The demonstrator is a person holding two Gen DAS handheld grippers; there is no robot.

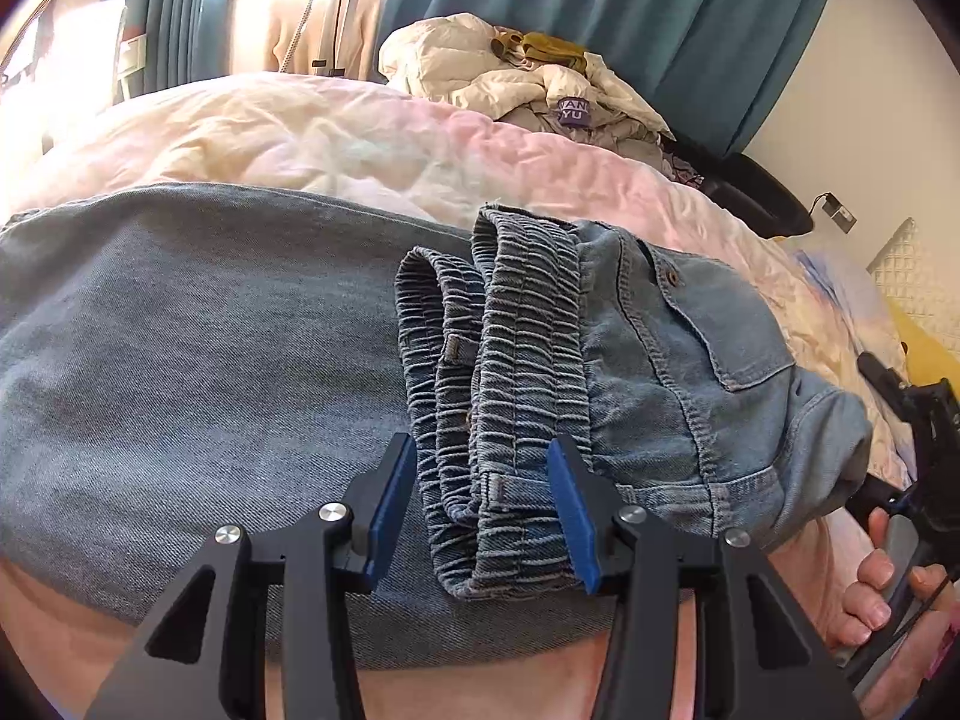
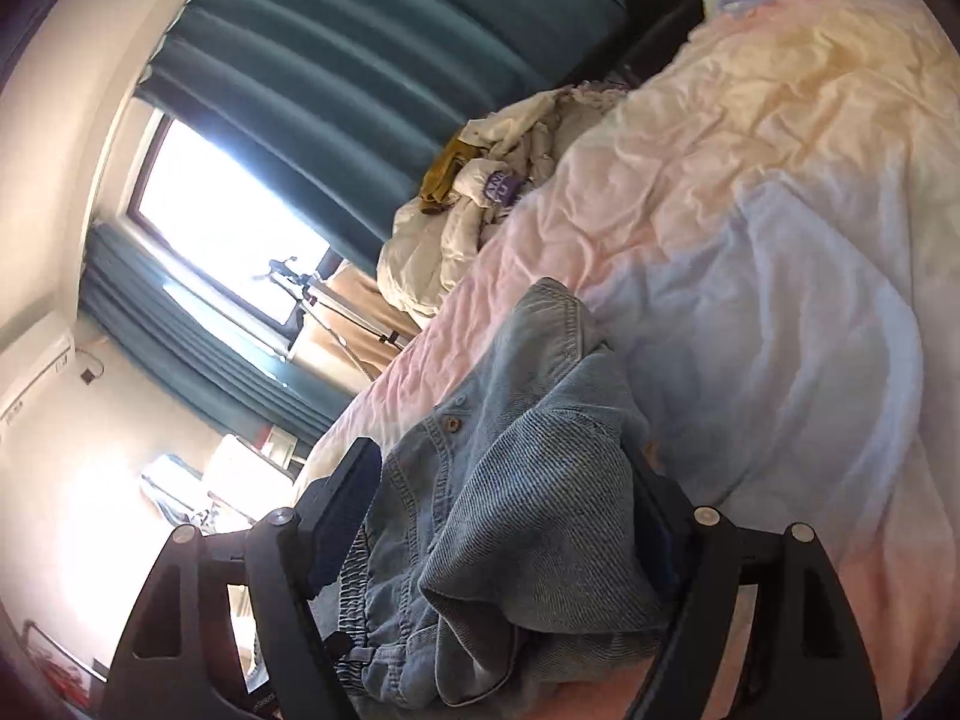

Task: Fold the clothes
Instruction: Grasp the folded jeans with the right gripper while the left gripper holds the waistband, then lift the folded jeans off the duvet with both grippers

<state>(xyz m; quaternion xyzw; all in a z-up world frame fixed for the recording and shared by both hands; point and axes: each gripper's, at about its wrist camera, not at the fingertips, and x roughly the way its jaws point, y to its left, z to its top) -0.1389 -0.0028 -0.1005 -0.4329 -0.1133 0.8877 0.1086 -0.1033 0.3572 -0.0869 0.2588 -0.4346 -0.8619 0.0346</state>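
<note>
Left wrist view: jeans (image 1: 300, 360) waistband between spread left gripper (image 1: 489, 510); right gripper (image 2: 510, 516) clamps denim.

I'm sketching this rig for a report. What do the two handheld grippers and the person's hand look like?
Both the left gripper and right gripper have matte black angular linkages with triangular cut-outs, round silver bolts and blue ribbed pads. The bare hand shows no sleeve.

Only readable text — white letters "AN / YU", partly cut off, on a purple patch (image 1: 571, 110) in the cream clothes pile (image 1: 480, 60).
</note>
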